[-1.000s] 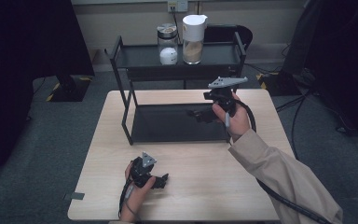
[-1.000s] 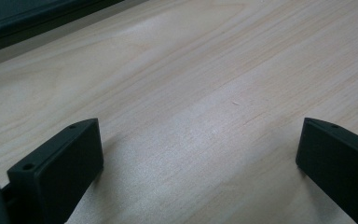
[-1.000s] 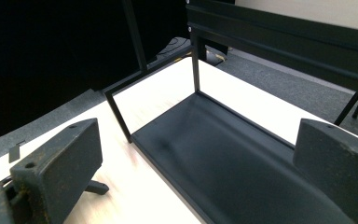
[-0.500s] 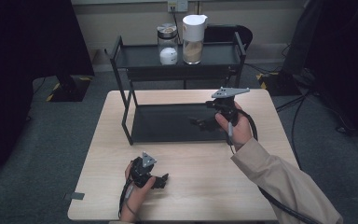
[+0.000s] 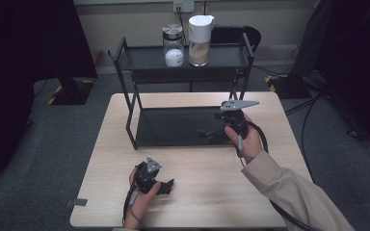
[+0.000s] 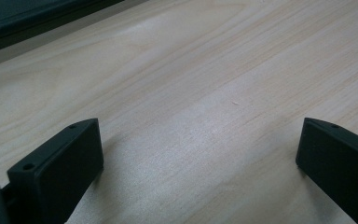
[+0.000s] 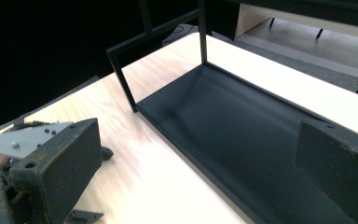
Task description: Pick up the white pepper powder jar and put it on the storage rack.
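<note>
My right gripper (image 5: 208, 133) hovers open over the right part of the black rack's lower shelf (image 5: 173, 127), with nothing between its jaws. In the right gripper view the open gripper (image 7: 200, 140) looks along that dark shelf (image 7: 242, 135) toward the rack's far posts. My left gripper (image 5: 167, 185) rests low on the wooden table (image 5: 207, 192) near its front left, also open. In the left gripper view the gripper (image 6: 200, 140) has only bare wood (image 6: 191, 84) between its wide-apart jaws.
On the rack's top shelf (image 5: 144, 60) stand a glass jar (image 5: 173, 45) with a white ball inside and a white-lidded container (image 5: 200, 41) of tan contents. Thin black rack posts (image 7: 121, 70) rise at the shelf corners. Dark floor and cables surround the table.
My right gripper has drifted to the right and slightly nearer the person, staying open above the lower shelf. The left gripper has not moved.
</note>
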Motion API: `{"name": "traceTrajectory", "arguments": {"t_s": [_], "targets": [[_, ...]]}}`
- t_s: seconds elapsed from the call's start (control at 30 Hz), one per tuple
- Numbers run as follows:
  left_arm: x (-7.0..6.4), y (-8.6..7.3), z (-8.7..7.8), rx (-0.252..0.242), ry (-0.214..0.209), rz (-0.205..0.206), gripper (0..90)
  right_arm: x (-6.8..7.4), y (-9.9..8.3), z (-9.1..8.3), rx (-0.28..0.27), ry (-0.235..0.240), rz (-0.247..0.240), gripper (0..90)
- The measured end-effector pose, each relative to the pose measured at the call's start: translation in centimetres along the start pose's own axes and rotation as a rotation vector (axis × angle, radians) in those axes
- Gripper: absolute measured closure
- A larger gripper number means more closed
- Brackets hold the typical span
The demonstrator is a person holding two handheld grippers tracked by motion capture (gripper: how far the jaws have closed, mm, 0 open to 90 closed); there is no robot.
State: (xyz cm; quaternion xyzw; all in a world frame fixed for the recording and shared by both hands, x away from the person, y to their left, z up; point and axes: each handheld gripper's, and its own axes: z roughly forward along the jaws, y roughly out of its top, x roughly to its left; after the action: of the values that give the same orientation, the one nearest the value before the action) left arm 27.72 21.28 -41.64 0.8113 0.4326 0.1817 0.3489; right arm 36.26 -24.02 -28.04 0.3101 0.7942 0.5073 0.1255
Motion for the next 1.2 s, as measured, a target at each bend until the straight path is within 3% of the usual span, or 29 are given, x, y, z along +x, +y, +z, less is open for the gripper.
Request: {"name": "traceTrajectory", "arguments": {"t_s": [1.2], "targets": [[0.0,0.0,0.0,0.0,0.0,0.0,0.1,-1.8,-6.4,-1.7,0.033,0.003,0.031,0.6]]}}
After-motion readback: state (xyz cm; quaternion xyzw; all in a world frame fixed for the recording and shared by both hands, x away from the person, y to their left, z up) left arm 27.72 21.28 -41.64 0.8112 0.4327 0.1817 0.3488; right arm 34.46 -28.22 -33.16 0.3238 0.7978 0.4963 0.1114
